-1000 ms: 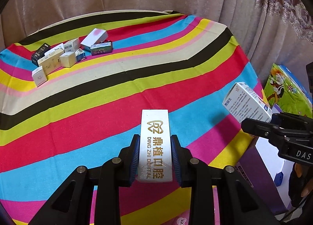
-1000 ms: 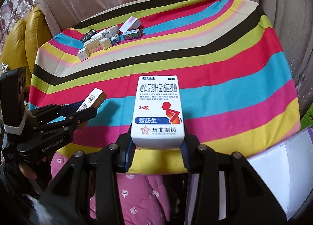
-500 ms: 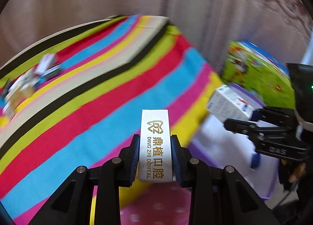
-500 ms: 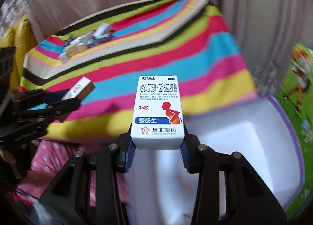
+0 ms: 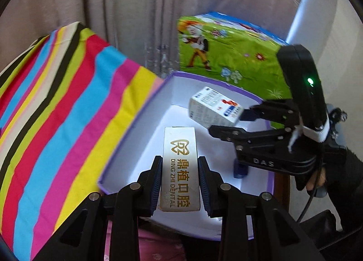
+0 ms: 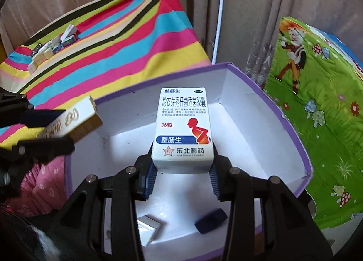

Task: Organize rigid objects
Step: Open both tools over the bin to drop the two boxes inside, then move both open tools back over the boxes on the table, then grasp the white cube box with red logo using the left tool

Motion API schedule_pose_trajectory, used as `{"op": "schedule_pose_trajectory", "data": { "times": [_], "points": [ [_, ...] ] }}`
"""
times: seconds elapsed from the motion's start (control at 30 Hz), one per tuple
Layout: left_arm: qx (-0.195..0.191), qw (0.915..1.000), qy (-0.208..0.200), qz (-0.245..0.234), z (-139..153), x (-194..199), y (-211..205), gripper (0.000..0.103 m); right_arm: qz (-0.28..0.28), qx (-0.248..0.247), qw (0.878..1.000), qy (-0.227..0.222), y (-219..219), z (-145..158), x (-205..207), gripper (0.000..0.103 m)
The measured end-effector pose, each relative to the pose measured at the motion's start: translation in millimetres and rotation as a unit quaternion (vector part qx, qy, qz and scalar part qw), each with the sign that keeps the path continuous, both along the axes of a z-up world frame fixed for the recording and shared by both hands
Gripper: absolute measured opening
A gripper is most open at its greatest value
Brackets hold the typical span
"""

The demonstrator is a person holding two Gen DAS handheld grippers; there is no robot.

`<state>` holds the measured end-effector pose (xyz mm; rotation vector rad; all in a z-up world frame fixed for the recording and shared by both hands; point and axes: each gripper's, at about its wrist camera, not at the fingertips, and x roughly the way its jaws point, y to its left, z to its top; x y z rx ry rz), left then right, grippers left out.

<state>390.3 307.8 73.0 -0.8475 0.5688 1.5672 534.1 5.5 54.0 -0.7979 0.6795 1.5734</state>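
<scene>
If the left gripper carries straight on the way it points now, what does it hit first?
Probably the white floor of the purple-rimmed box. The left gripper, shut on the dental box, points down into it; the right gripper's medicine box sits right of that line, depth unclear.

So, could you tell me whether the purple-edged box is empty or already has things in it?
Not empty: the purple-edged box already holds a small dark blue box and a small white box.
</scene>
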Motion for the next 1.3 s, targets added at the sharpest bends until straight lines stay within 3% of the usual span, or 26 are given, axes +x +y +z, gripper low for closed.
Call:
{"op": "schedule_pose_trajectory", "data": {
  "times": [0.1, 0.17, 0.2, 0.23, 0.3, 0.43, 0.53, 0.63, 0.73, 0.77, 0.9, 1.0, 1.13, 1.3],
  "points": [
    [0.008, 0.9997, -0.009, -0.019, -2.7, 9.7, -1.7, 0.033, -0.007, -0.003, 1.0, -0.012, 2.1, 0.6, 1.7, 0.044],
    [0.011, 0.9991, -0.024, -0.033, -4.2, 13.2, -0.8, 0.048, -0.024, -0.001, 0.999, -0.029, 2.8, 2.4, 4.7, 0.048],
    [0.011, 0.999, -0.024, -0.037, -4.4, 15.0, -2.7, 0.064, -0.036, -0.002, 0.998, -0.042, 3.0, 2.3, 5.0, 0.053],
    [0.017, 0.9991, -0.017, -0.036, -3.5, 15.9, -5.7, 0.071, -0.051, -0.003, 0.997, -0.057, 5.5, 3.0, 5.0, 0.065],
    [0.037, 0.999, 0.004, -0.026, 1.1, 13.1, -17.9, 0.074, -0.06, 0.005, 0.996, -0.067, 8.9, 7.2, 2.8, 0.068],
    [0.049, 0.9962, 0.05, 0.052, 3.3, -23.6, -50.5, 0.08, -0.025, 0.019, 0.998, -0.046, 12.5, 17.4, -23.1, 0.069],
    [0.041, 0.9857, 0.059, 0.152, -0.4, -76.1, -90.6, 0.082, 0.022, 0.021, 0.999, -0.034, 17.0, 19.5, -56.9, 0.071],
    [0.025, 0.9605, 0.08, 0.265, -7.5, -135.9, -139.8, 0.083, 0.066, 0.015, 0.997, -0.024, 22.3, 19.1, -93.3, 0.071],
    [0.007, 0.9223, 0.091, 0.376, -11.4, -203.8, -194.4, 0.083, 0.107, 0.012, 0.994, -0.019, 28.4, 17.3, -133.0, 0.071],
    [0.001, 0.9028, 0.093, 0.42, -13.5, -230.8, -215.6, 0.083, 0.121, 0.011, 0.992, -0.02, 32.1, 15.9, -147.1, 0.071],
    [-0.016, 0.8491, 0.087, 0.521, -20.2, -311.6, -271.2, 0.083, 0.169, 0.007, 0.986, -0.003, 41.7, 14.9, -198.0, 0.071],
    [-0.025, 0.8214, 0.081, 0.564, -24.2, -360.3, -290.5, 0.083, 0.202, 0.005, 0.979, 0.008, 52.4, 15.9, -234.1, 0.071],
    [-0.034, 0.7959, 0.066, 0.601, -30.4, -422.5, -298.6, 0.083, 0.231, 0.005, 0.973, 0.013, 66.3, 17.8, -269.1, 0.071],
    [-0.053, 0.7795, 0.063, 0.621, -36.0, -480.7, -300.4, 0.083, 0.261, 0.004, 0.965, 0.001, 84.4, 18.3, -299.7, 0.072]
  ]
}}
